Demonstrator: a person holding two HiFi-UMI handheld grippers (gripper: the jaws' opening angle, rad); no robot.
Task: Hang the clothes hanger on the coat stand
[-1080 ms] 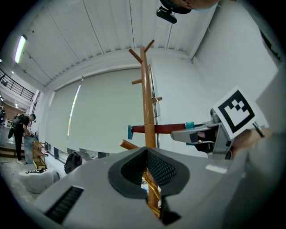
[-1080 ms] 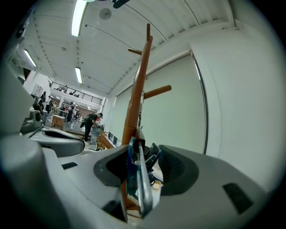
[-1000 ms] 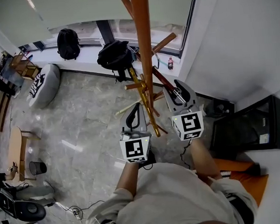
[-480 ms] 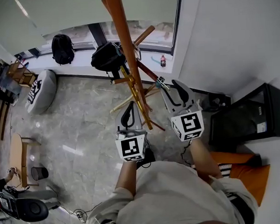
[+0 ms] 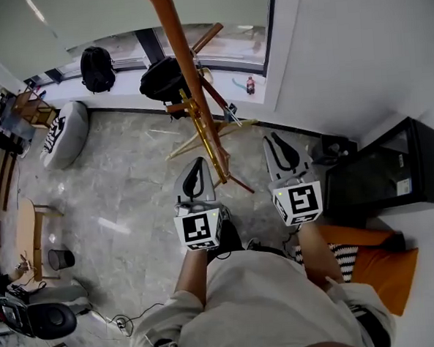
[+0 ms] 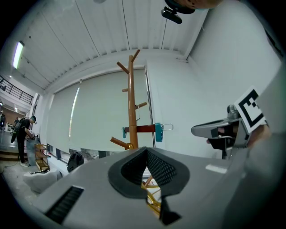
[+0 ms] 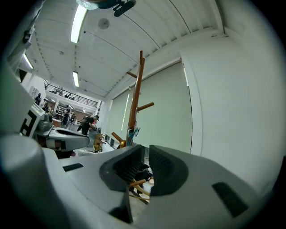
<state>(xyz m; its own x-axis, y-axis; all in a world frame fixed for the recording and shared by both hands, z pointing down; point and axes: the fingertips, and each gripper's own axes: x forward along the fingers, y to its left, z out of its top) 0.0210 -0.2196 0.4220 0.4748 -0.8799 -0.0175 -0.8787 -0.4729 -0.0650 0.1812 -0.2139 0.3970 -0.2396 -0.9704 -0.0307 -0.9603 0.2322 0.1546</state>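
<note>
The wooden coat stand (image 5: 189, 83) rises in front of me by the window. A red-brown clothes hanger (image 5: 218, 97) with teal clips hangs on one of its pegs; in the left gripper view the hanger (image 6: 140, 129) sits level against the pole (image 6: 131, 112). My left gripper (image 5: 196, 163) is below and left of the stand's base, shut with nothing in it. My right gripper (image 5: 275, 138) is to the right of the stand, apart from the hanger. Its jaws are closing with a thin gap left (image 7: 146, 152) and nothing between them.
Two black backpacks (image 5: 97, 66) (image 5: 164, 81) and a small bottle (image 5: 250, 85) rest on the window sill. A beanbag (image 5: 64, 134) lies at the left, a black cabinet (image 5: 383, 188) at the right against the white wall. A person (image 6: 21, 134) stands far left.
Both grippers have drawn back from the stand. The right gripper has come off the hanger's end, and its jaws have narrowed. The hanger stays on the stand.
</note>
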